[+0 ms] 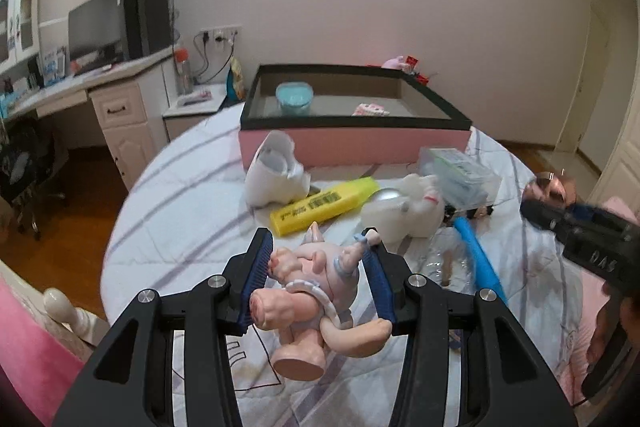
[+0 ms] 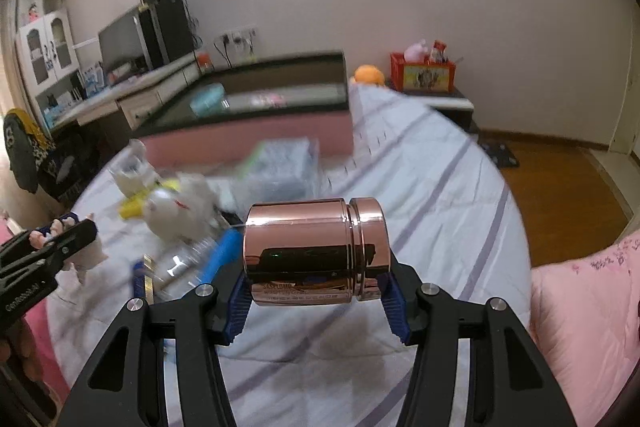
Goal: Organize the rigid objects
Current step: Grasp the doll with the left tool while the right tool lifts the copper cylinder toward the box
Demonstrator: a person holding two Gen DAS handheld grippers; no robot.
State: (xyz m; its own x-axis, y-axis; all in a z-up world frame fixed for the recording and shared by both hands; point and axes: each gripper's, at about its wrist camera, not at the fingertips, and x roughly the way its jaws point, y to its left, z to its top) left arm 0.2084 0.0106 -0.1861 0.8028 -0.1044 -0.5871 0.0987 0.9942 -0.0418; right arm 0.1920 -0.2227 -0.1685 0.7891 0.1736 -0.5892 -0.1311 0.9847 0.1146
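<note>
My left gripper (image 1: 318, 267) is shut on a pink toy figure (image 1: 316, 291) and holds it above the bed. My right gripper (image 2: 316, 291) is shut on a shiny copper-coloured metal canister (image 2: 316, 251), held sideways above the bed. A pink box with a black rim (image 1: 356, 143) stands at the back of the bed; inside it are a light blue round container (image 1: 294, 98) and a small patterned item (image 1: 370, 110). In the right wrist view the box (image 2: 256, 135) is blurred. The right gripper with the canister shows at the right edge of the left wrist view (image 1: 560, 199).
On the striped bedsheet (image 1: 180, 211) lie a white torn paper cup (image 1: 274, 171), a yellow highlighter (image 1: 324, 205), a white plush toy (image 1: 408, 209), a clear plastic case (image 1: 460, 175) and a blue tube (image 1: 478, 255). A desk with a monitor (image 1: 96, 23) stands at the left. A pink pillow (image 2: 584, 323) lies at the right.
</note>
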